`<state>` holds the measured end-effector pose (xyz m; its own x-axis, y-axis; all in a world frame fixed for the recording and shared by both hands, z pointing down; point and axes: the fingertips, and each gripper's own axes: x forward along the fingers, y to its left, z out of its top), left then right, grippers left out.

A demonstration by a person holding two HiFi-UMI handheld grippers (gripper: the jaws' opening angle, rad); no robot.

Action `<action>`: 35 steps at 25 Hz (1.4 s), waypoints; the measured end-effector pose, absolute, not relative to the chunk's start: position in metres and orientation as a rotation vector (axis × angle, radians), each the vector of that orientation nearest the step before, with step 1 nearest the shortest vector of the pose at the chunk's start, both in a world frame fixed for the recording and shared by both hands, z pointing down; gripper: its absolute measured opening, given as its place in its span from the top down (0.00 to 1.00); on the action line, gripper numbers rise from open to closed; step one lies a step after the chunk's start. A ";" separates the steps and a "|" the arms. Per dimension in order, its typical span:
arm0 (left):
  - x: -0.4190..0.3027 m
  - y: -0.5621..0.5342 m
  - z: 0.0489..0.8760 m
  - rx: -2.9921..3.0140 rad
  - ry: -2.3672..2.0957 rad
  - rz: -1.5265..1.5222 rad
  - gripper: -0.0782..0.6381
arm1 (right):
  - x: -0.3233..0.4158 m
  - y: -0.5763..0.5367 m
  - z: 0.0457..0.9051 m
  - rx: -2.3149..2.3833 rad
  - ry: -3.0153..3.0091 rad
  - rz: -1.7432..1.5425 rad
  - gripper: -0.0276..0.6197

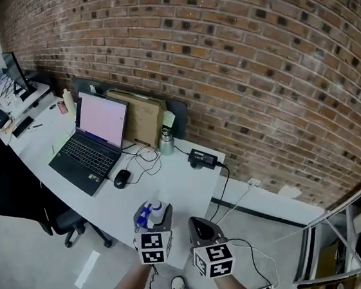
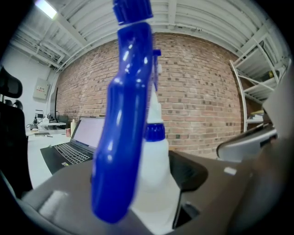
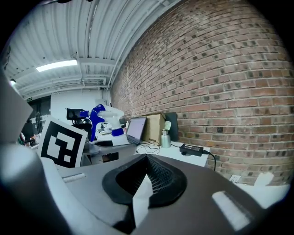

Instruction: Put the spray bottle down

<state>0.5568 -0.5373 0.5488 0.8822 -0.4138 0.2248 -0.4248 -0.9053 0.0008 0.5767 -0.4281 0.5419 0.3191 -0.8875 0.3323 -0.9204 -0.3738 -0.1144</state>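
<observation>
A spray bottle [image 1: 155, 210] with a white body and a blue trigger head stands upright between the jaws of my left gripper [image 1: 154, 216], over the front edge of the white desk [image 1: 185, 190]. In the left gripper view the bottle [image 2: 154, 174] fills the middle, and the black pad [image 2: 186, 172] lies against its white body. Whether its base rests on the desk is hidden. My right gripper [image 1: 202, 229] hangs just right of the left one, off the desk's edge, its pads [image 3: 158, 176] together with nothing between them. The bottle [image 3: 98, 117] shows at the left of the right gripper view.
An open laptop [image 1: 94, 138], a mouse [image 1: 121, 178] with a looped cable, a metal flask [image 1: 166, 141], a cardboard box [image 1: 139, 116] and a power brick [image 1: 203, 157] lie on the desk. A black chair [image 1: 7, 186] stands at the left, metal shelving [image 1: 342, 256] at the right.
</observation>
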 end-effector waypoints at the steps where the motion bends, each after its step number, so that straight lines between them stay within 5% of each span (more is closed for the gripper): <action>1: 0.558 -0.537 0.548 3.011 -0.665 0.348 0.54 | 0.575 -0.428 0.541 2.471 -1.702 0.524 0.96; 6: 0.560 -0.532 0.546 3.042 -0.646 0.332 0.47 | 0.565 -0.425 0.538 2.468 -1.707 0.519 0.96; 16: 0.527 -0.519 0.543 3.002 -0.647 0.309 0.48 | 0.550 -0.412 0.528 2.481 -1.718 0.493 0.96; 18: 0.503 -0.509 0.539 2.954 -0.674 0.280 0.56 | 0.543 -0.407 0.526 2.482 -1.731 0.488 0.96; 22: 0.455 -0.490 0.523 2.859 -0.762 0.210 0.88 | 0.523 -0.398 0.524 2.479 -1.774 0.489 0.96; 35: 0.379 -0.431 0.495 2.859 -0.744 0.209 0.88 | 0.446 -0.357 0.520 2.413 -1.822 0.420 0.96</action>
